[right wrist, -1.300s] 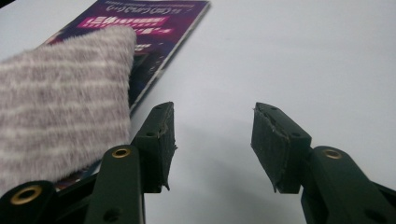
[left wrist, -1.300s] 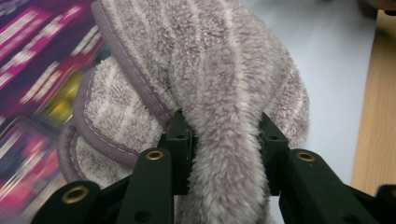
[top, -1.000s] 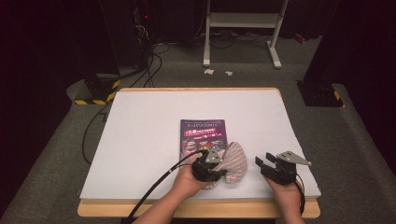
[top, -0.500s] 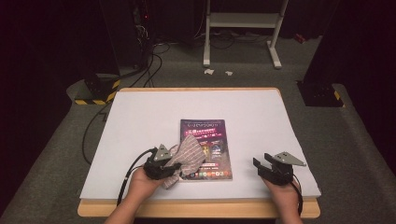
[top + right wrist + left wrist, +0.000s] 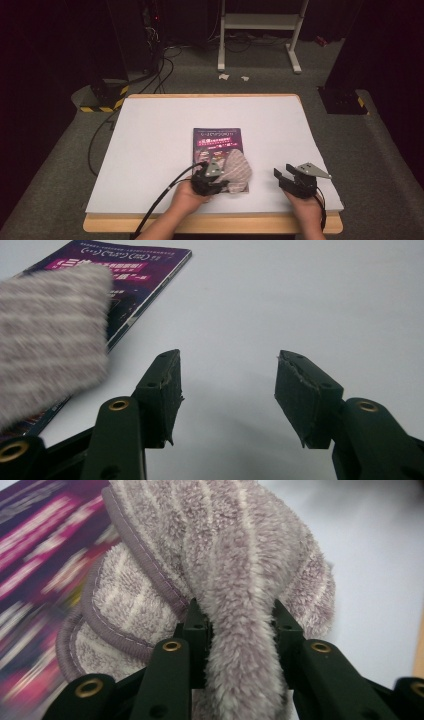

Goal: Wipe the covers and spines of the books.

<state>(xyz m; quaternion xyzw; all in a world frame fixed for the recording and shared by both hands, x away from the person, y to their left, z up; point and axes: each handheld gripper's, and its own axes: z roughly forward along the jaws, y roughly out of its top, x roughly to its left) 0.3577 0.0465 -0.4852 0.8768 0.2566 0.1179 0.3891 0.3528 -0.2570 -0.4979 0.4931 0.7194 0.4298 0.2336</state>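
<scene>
A dark purple magazine [image 5: 216,140] lies flat in the middle of the white table [image 5: 150,150]. My left gripper [image 5: 223,181] is shut on a fluffy grey-lilac striped cloth [image 5: 238,170], which rests on the magazine's near right corner. In the left gripper view the cloth [image 5: 240,555] is bunched tight between the jaws of the left gripper [image 5: 240,625], with the blurred magazine [image 5: 40,545] beneath it. My right gripper [image 5: 283,178] sits on the table to the right, open, with nothing between the jaws of the right gripper [image 5: 227,385]. That view also catches the cloth [image 5: 45,335] and the magazine [image 5: 130,265].
The table's wooden front edge [image 5: 210,222] runs just before the person's hands. A black cable [image 5: 165,192] trails from the left gripper off the front. Bare white tabletop lies around the magazine. A metal stand [image 5: 260,30] and cables are on the floor behind.
The left gripper carried the cloth left off the magazine's edge, then swept it back right over the magazine's near right corner. The right gripper stayed put.
</scene>
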